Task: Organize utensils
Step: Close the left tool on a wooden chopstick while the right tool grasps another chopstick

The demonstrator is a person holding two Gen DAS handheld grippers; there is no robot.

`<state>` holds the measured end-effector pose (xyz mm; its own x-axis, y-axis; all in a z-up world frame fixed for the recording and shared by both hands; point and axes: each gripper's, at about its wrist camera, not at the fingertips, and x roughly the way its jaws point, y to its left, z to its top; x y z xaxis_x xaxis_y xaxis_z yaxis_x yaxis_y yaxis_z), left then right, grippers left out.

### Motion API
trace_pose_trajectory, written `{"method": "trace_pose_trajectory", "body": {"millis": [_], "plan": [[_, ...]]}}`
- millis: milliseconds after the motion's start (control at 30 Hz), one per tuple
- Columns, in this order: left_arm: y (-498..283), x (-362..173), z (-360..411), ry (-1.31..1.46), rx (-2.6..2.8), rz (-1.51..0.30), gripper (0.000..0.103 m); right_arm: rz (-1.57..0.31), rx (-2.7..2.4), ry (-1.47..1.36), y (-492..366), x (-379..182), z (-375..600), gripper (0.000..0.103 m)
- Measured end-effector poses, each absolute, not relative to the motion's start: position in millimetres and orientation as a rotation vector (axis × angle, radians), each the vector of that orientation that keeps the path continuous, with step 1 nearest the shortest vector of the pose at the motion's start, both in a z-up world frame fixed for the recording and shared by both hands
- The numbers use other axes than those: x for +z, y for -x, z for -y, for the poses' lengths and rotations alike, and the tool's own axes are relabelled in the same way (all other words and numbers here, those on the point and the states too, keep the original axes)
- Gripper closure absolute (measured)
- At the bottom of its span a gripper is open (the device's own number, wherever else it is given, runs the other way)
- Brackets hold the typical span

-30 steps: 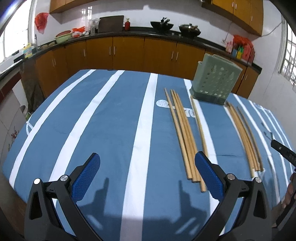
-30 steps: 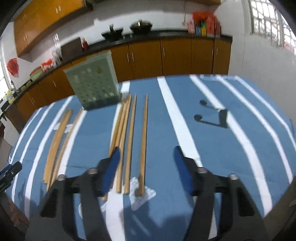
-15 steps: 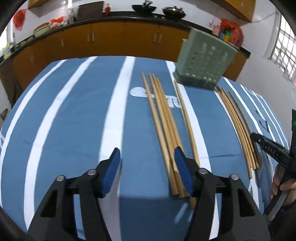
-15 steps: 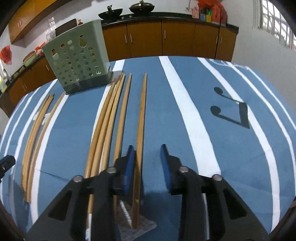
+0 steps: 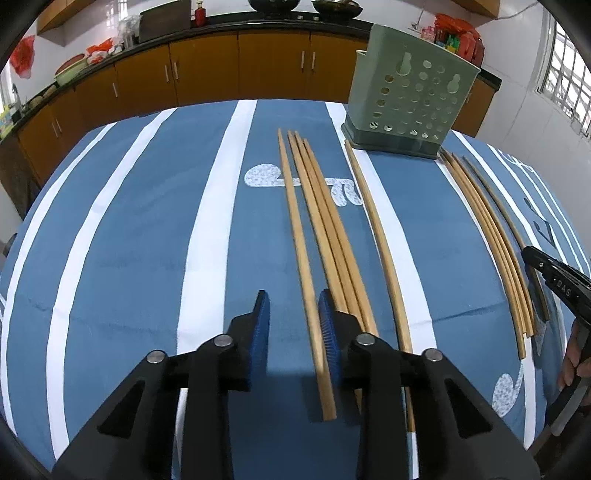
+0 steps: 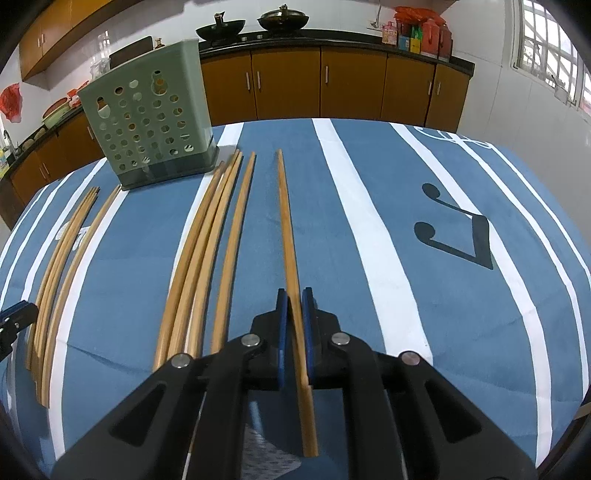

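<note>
Several long wooden chopsticks lie on a blue cloth with white stripes. A green perforated utensil holder stands at the far side, also in the right wrist view. My left gripper is partly open, its jaws either side of the leftmost chopstick of the left group. My right gripper is shut on the rightmost chopstick, which still rests along the cloth. The right gripper's tip shows at the right edge of the left wrist view.
A second group of chopsticks lies right of the holder; in the right wrist view it is beside my held one. Brown kitchen cabinets and a counter with woks run behind the table. A window is at right.
Both grippers have moved forward and down over the chopsticks and narrowed. The right one has shut onto the rightmost chopstick; the left has closed to a narrow gap around the leftmost one.
</note>
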<state>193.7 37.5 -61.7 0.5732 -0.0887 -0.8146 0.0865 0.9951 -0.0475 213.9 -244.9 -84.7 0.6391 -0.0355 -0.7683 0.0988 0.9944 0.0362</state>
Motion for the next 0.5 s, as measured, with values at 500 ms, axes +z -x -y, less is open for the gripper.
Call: {"method": "trace_pose_trajectory", "body": {"millis": [500], "plan": [[-241.1, -63.2, -64.4, 0.025, -0.072, -0.906, 0.096, -0.865, -0.119, -0.144, -248.9, -81.8, 273.3, 0.095]]}}
